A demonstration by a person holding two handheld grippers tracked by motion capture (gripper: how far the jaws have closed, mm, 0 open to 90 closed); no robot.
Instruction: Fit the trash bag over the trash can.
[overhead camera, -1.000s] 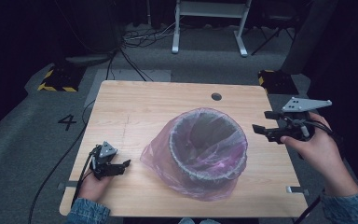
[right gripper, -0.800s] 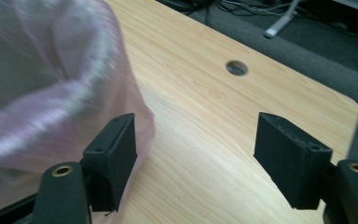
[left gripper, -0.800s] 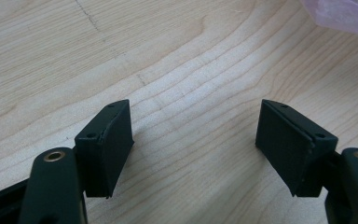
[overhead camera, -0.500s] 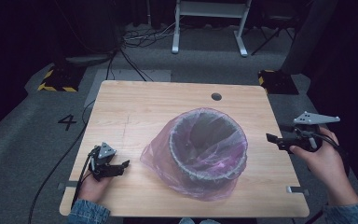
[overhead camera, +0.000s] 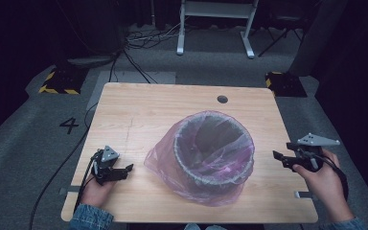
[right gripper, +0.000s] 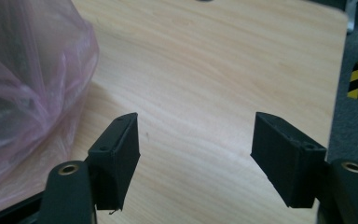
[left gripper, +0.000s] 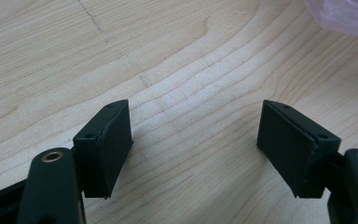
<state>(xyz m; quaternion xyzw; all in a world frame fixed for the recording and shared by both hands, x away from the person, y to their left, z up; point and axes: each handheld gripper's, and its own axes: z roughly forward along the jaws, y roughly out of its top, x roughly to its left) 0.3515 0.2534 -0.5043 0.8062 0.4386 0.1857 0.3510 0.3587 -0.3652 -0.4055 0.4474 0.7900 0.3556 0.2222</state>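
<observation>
Near the right edge of the table, holding the right gripper low over the wood, just beside the bag's skirt. Keeping its jaws spread wide with nothing between them, though having just been closing a little. Holding the left gripper low at the front-left corner, jaws likewise apart and empty, well apart from the film.

Working, by the look of it, on the bin, standing upright a little right of centre. Seeing the pink bag folded over its rim and billowing loosely down onto the wood at the left and front.

Risking several things from here:
- Pinching too thin a fold of film and tearing it, or letting it slide out between the pads.
- Pulling from the right side alone and dragging or tipping what is probably a light bin, with the left gripper too far off to steady it.
- Tugging the skirt downward and stripping the liner off the far rim, so dropping it into the basket.
- Catching the bin's wall together with the plastic, given the slack film hiding the wall from the right gripper view.
</observation>
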